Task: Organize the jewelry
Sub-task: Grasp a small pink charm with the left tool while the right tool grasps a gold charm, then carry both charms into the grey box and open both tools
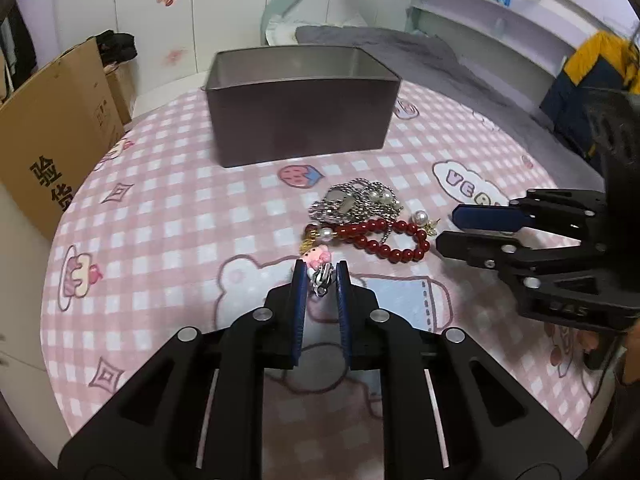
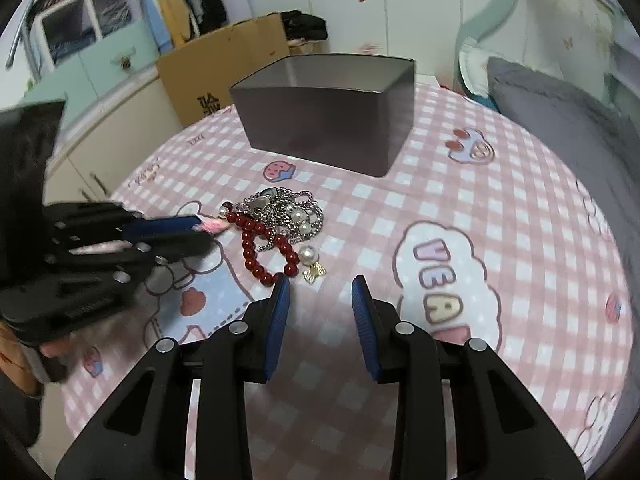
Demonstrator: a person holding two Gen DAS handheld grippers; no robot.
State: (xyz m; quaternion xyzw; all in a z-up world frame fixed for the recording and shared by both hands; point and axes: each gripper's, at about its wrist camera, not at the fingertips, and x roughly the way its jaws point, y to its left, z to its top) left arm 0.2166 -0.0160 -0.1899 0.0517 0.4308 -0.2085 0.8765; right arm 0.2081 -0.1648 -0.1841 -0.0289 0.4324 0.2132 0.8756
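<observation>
Charm [image 1: 319, 263] pinched in left tongs [image 1: 320, 276]; right tongs [image 2: 321, 285] open, empty.

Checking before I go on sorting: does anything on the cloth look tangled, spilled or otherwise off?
Yes. The silver chain and the red bead bracelet lie in one tangled heap, overlapping, with a pearl charm beside them. The left tongs are shut on a small pink charm at the heap's edge. The grey box stands upright; its inside bottom is not visible.
</observation>
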